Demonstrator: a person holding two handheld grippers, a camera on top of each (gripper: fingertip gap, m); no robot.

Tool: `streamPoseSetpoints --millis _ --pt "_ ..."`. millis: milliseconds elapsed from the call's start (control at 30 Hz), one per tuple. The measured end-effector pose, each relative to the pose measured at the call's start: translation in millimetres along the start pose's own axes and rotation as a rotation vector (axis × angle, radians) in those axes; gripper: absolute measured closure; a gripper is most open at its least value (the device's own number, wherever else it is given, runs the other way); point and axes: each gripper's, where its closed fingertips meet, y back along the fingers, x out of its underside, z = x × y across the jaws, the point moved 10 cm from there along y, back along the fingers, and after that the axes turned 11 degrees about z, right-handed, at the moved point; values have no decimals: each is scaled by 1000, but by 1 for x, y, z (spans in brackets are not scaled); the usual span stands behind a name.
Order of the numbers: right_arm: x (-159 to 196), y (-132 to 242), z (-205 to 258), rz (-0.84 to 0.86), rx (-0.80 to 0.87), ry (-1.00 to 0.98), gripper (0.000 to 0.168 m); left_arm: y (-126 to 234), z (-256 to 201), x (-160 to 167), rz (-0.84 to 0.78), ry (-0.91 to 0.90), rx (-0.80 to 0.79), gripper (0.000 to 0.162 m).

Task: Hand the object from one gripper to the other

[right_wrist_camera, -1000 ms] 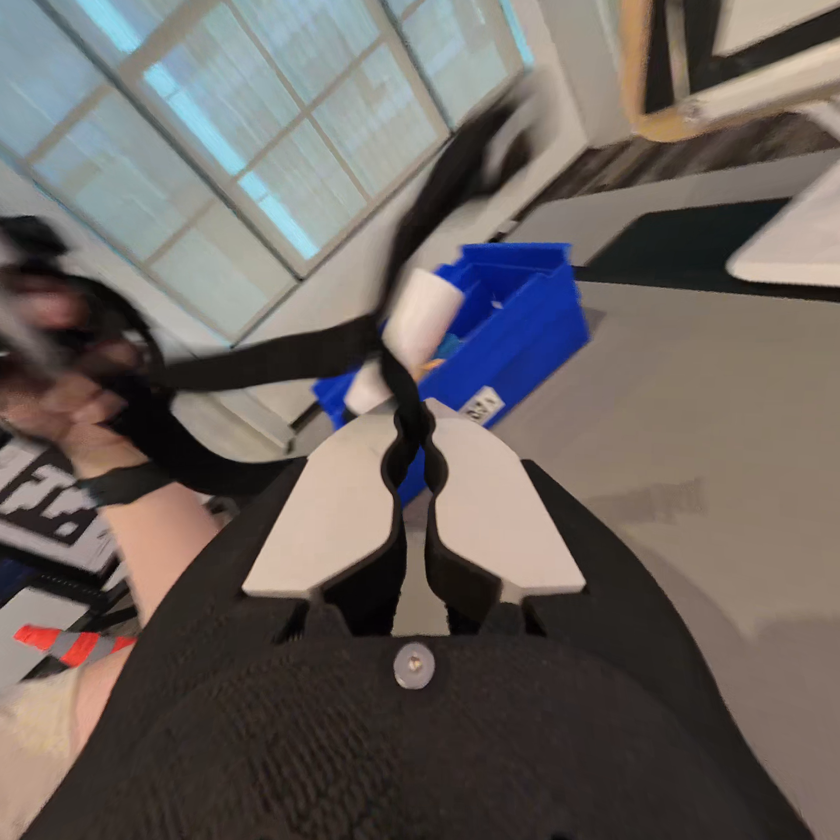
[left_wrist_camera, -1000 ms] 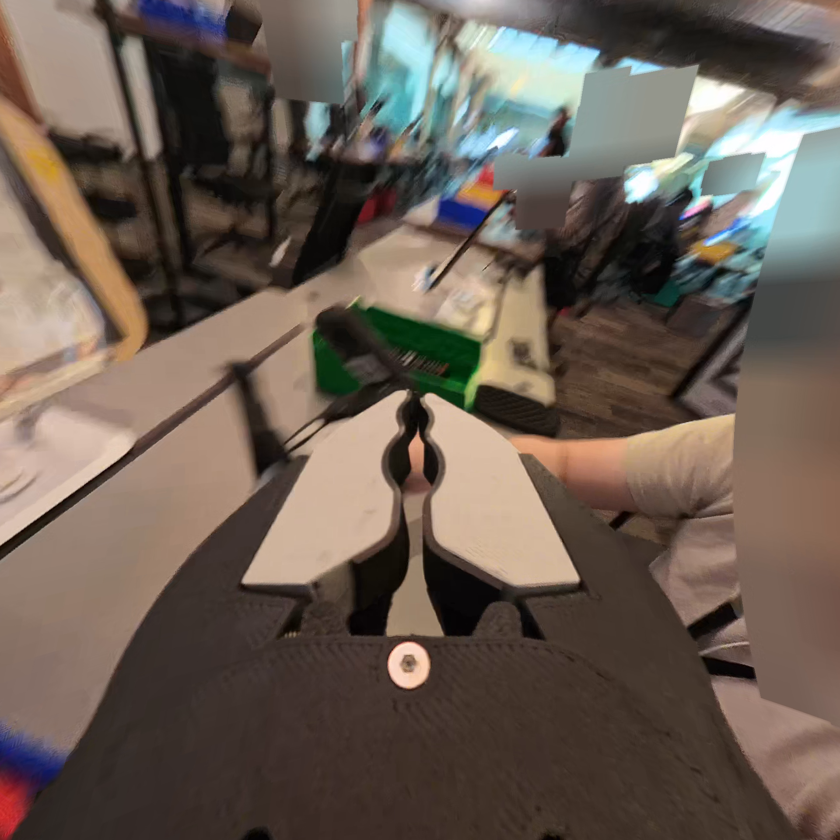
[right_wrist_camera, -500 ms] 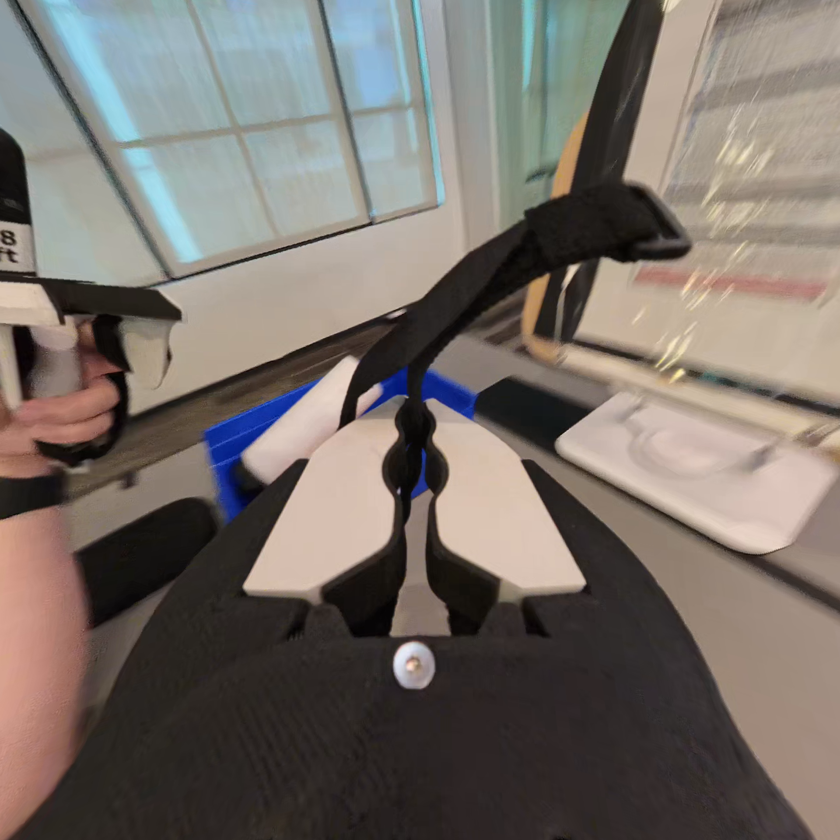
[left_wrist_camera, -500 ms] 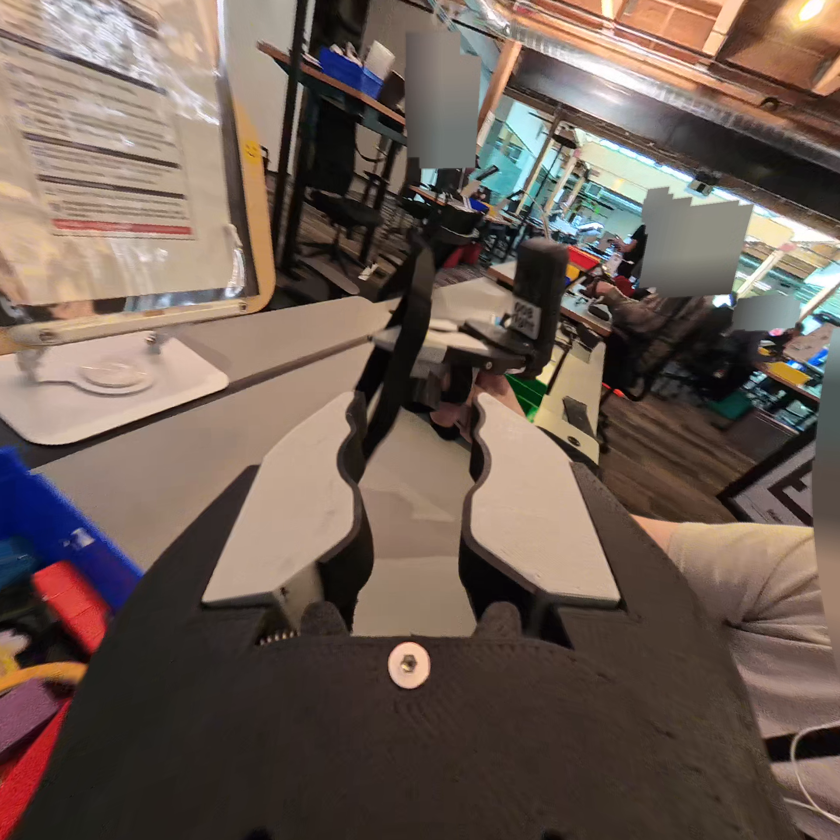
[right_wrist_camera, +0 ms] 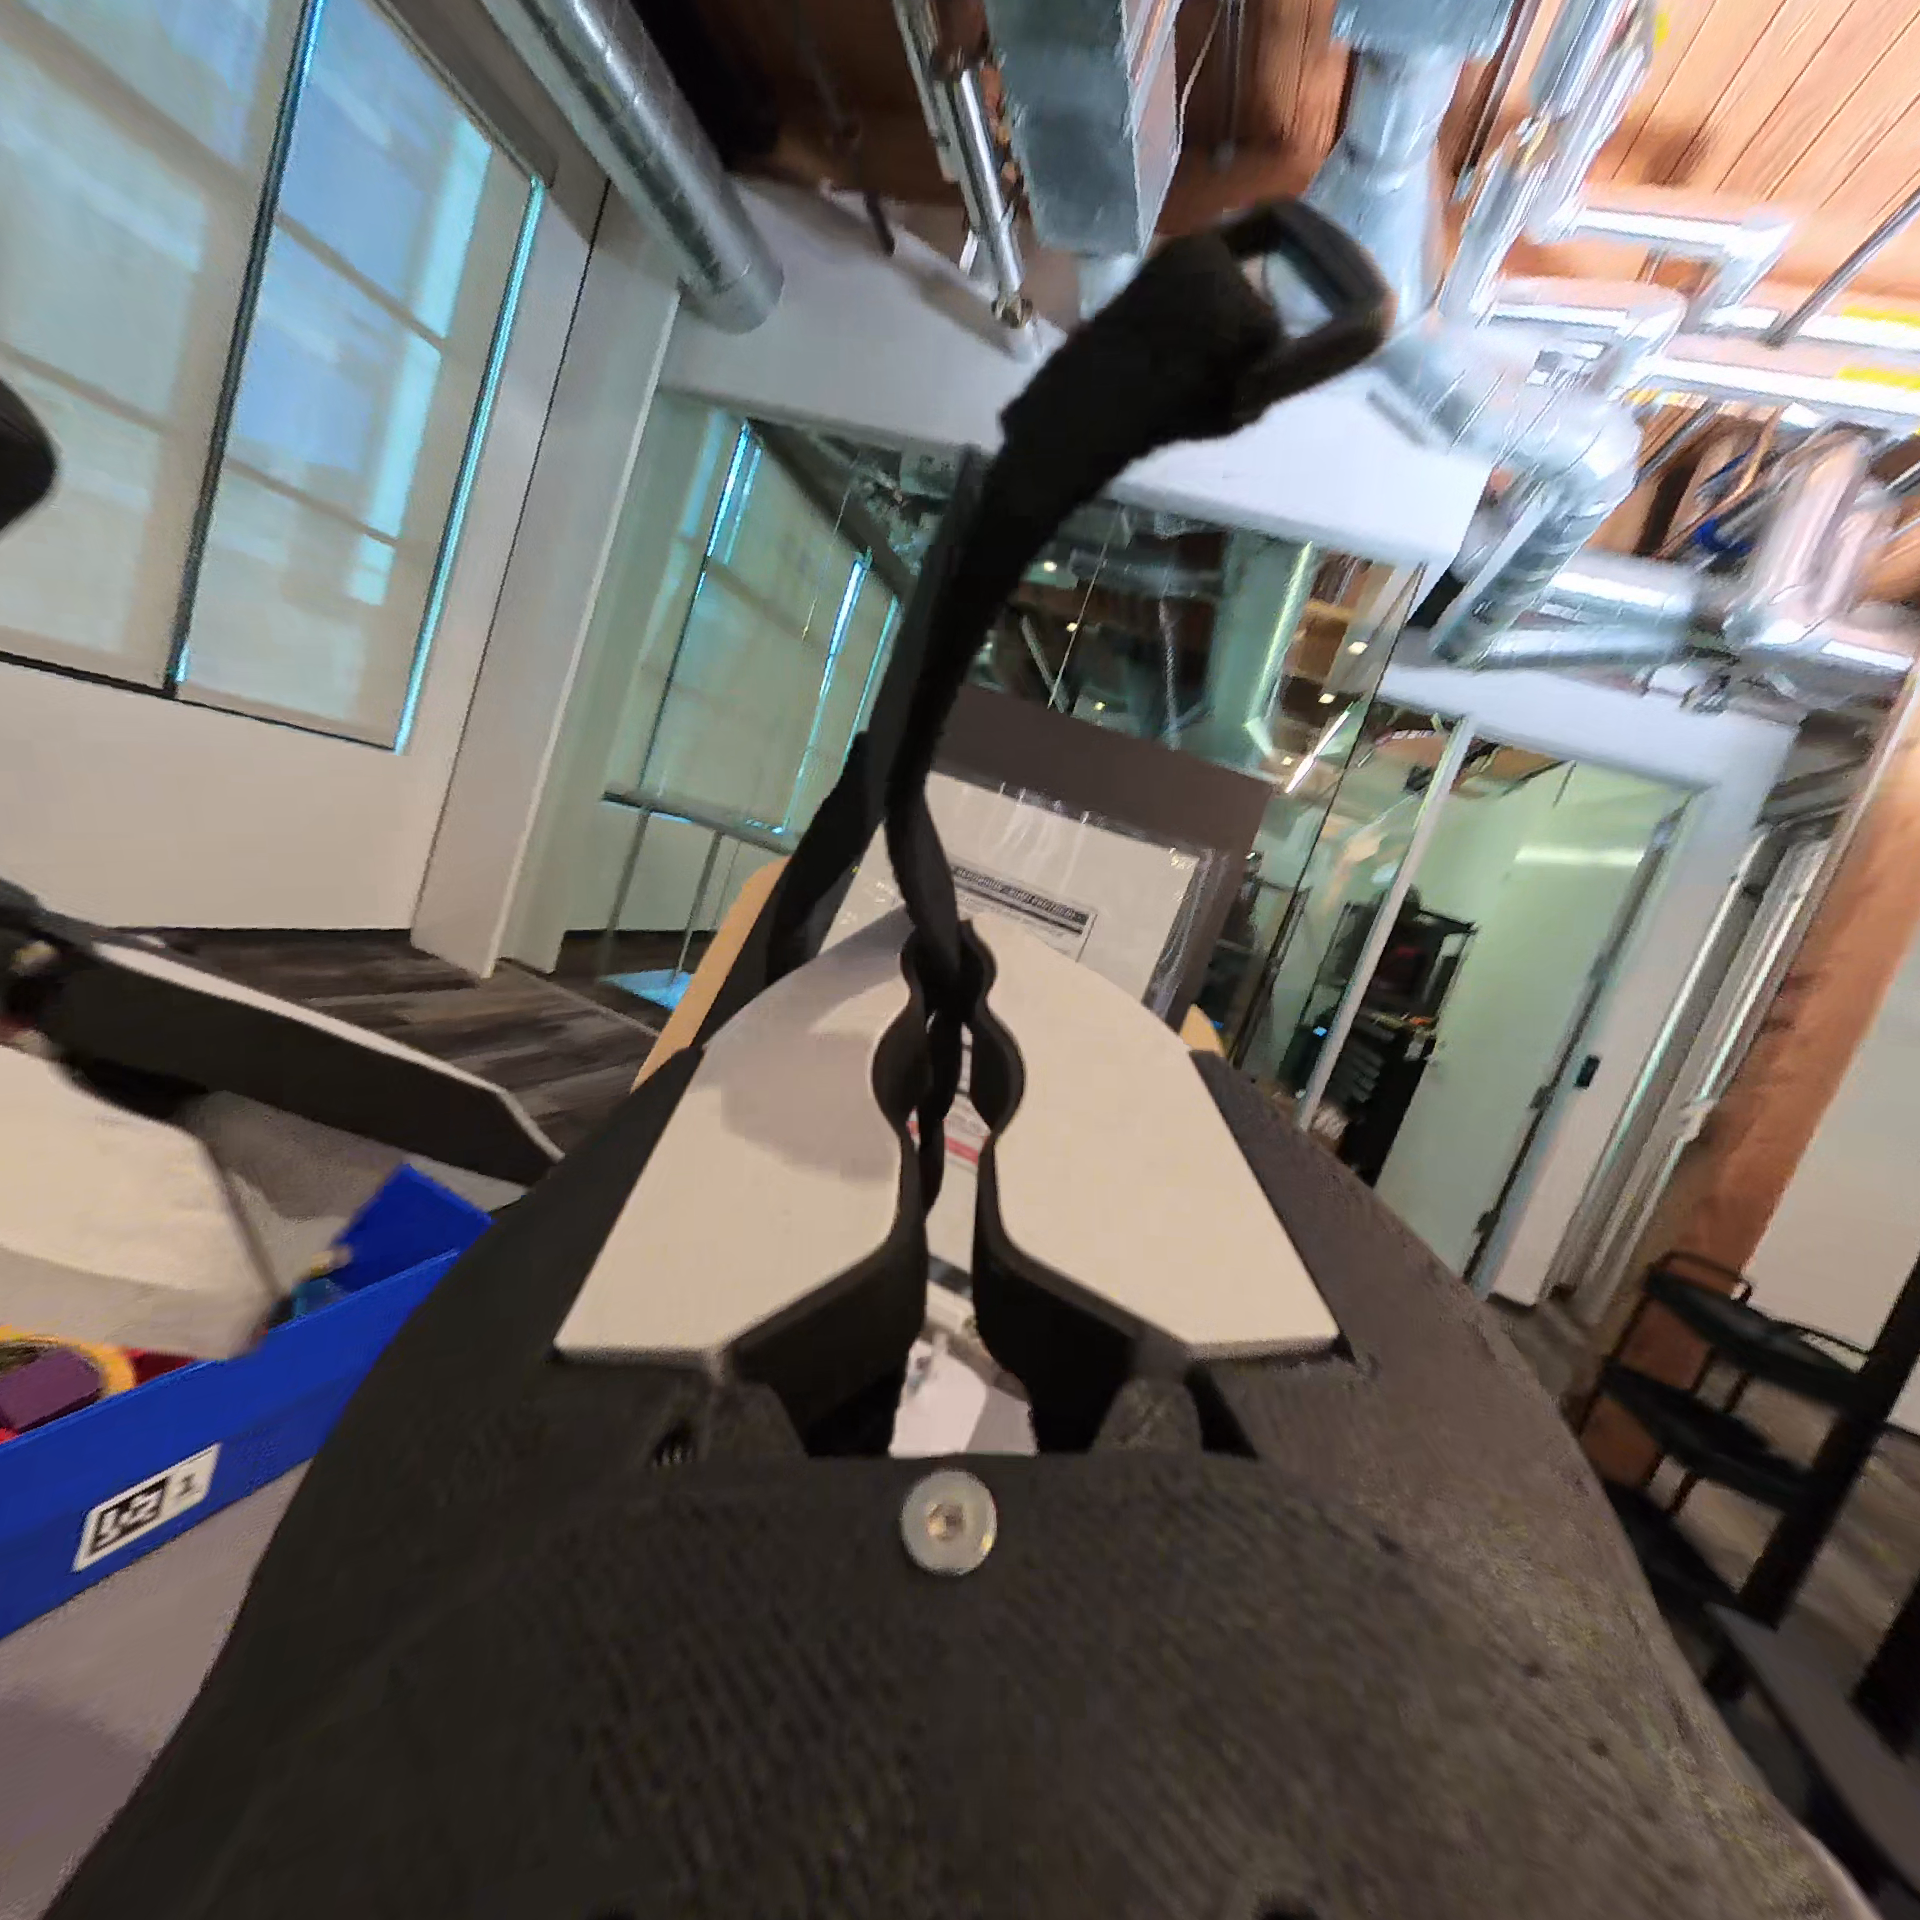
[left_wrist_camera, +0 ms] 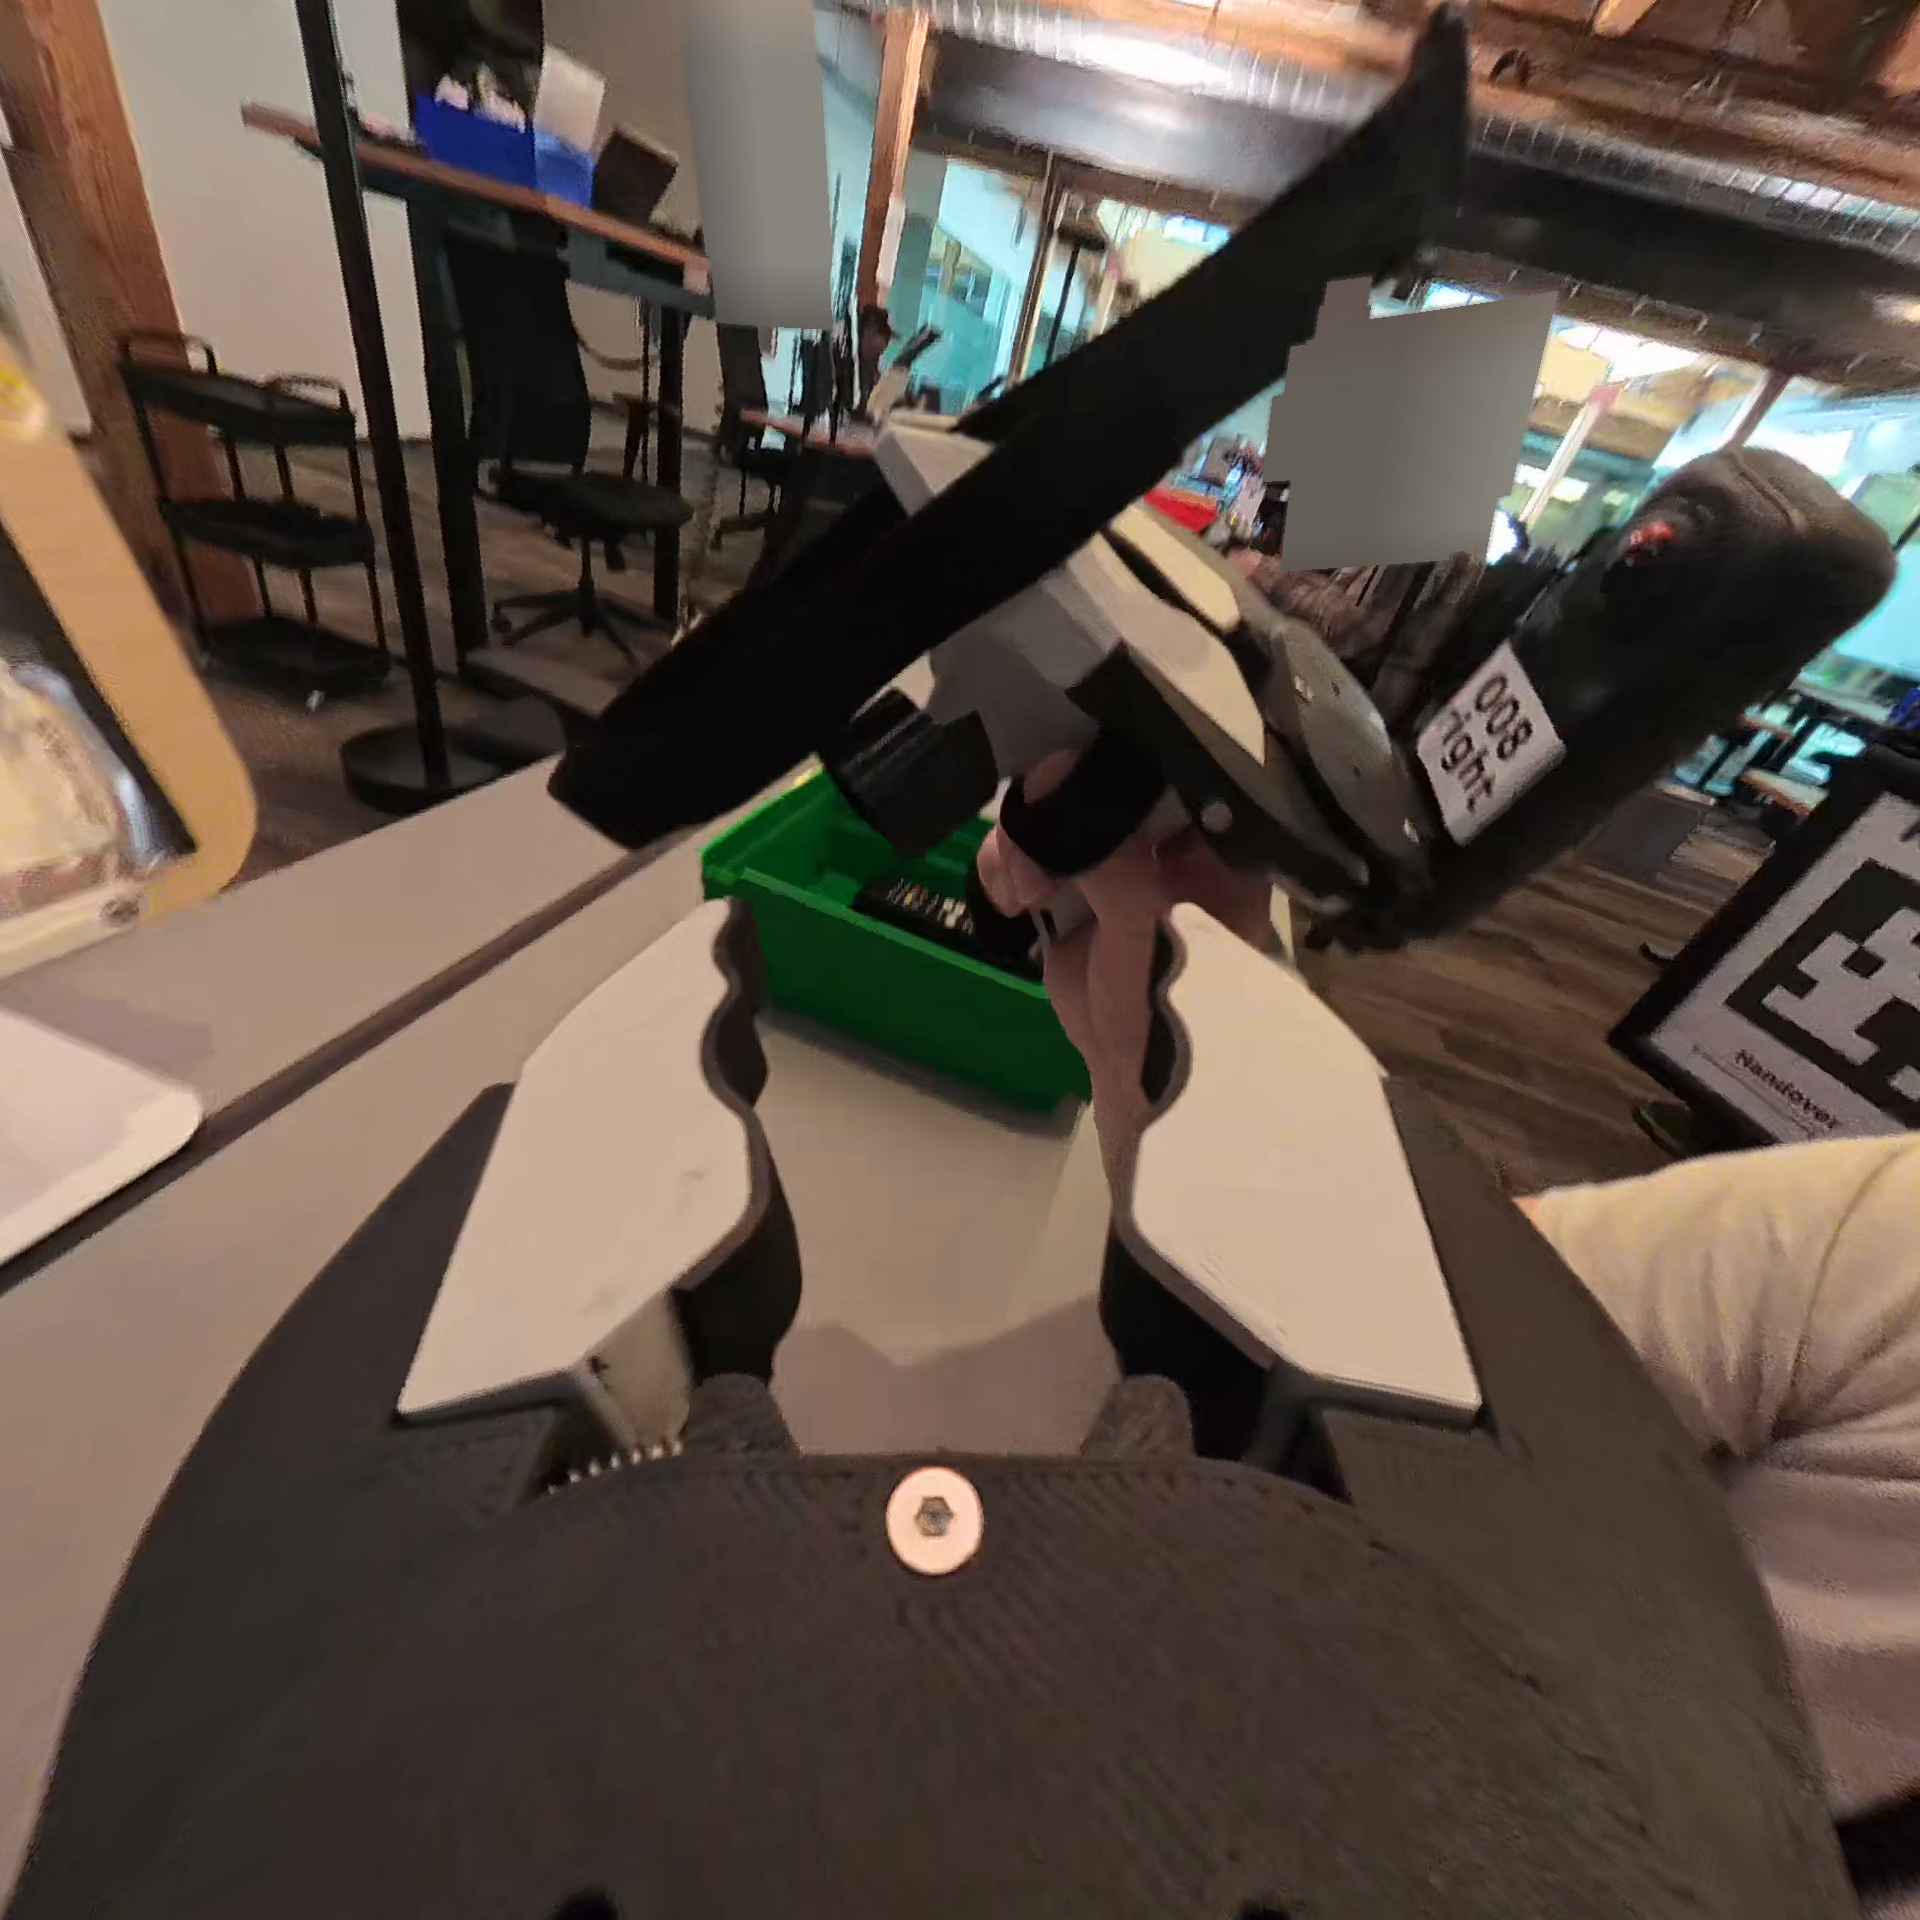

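Note:
The object is a black webbing strap (right_wrist_camera: 1143, 312) with a plastic buckle loop (right_wrist_camera: 1309, 270) at its far end. My right gripper (right_wrist_camera: 945, 940) is shut on the strap near its lower end and points it up towards the ceiling. In the left wrist view the strap (left_wrist_camera: 935, 540) crosses diagonally, pinched in the right gripper's grey fingers (left_wrist_camera: 1174, 592), above and ahead of my left gripper (left_wrist_camera: 951, 925). The left gripper is wide open and empty and does not touch the strap. A blurred part of the left gripper (right_wrist_camera: 312, 1049) shows in the right wrist view.
A green bin (left_wrist_camera: 883, 966) stands on the grey table (left_wrist_camera: 260, 956) just beyond the left fingers. A blue bin (right_wrist_camera: 208, 1455) of small items lies low left of the right gripper. A white stand base (left_wrist_camera: 73, 1132), a framed marker board (left_wrist_camera: 1787, 987) and a person's sleeve (left_wrist_camera: 1714, 1351) are nearby. Tip to tip, the grippers are about 9 cm apart.
The left gripper went from shut to wide open and now stands clear of the strap. The right gripper stayed shut on the strap and tilted upward with it.

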Motion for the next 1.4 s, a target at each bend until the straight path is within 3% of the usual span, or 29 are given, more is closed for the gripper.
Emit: streamPoseSetpoints --millis 67,200,333,400,467,533,600,700,967,1200,1333,1400 --pt "-4 7 -1 -37 22 38 166 -16 -8 -3 -98 -10 41 89" --pt "-8 15 -6 -96 16 15 166 -33 -14 -2 -207 27 97 105" --pt "-10 16 -7 -114 -38 6 165 -35 -18 -1 -367 -27 126 138" --pt "-10 15 -7 -120 -57 -2 165 -36 -19 0 -352 -70 102 157" --pt "-10 15 -9 -120 -91 -31 165 -38 -17 1 -302 -85 37 156" --pt "-10 14 -11 -117 -115 -56 165 -40 -15 1 -262 -61 10 136" --pt "-10 15 -13 -126 -134 -68 165 -40 -16 0 -294 -57 44 135" --pt "-11 15 -12 -122 -172 -71 166 -40 -20 0 -358 -110 79 159" --pt "0 7 -33 -80 -264 -232 165 -39 -21 1 -280 -233 102 161" --pt "37 -18 -69 -2 -389 -466 166 -58 -47 9 -118 -457 102 162" --pt "55 -36 -65 44 -568 -622 166 -75 -57 18 -42 -412 171 162" --pt "60 -41 -59 57 -579 -659 166 -85 -54 22 -14 -367 140 162"
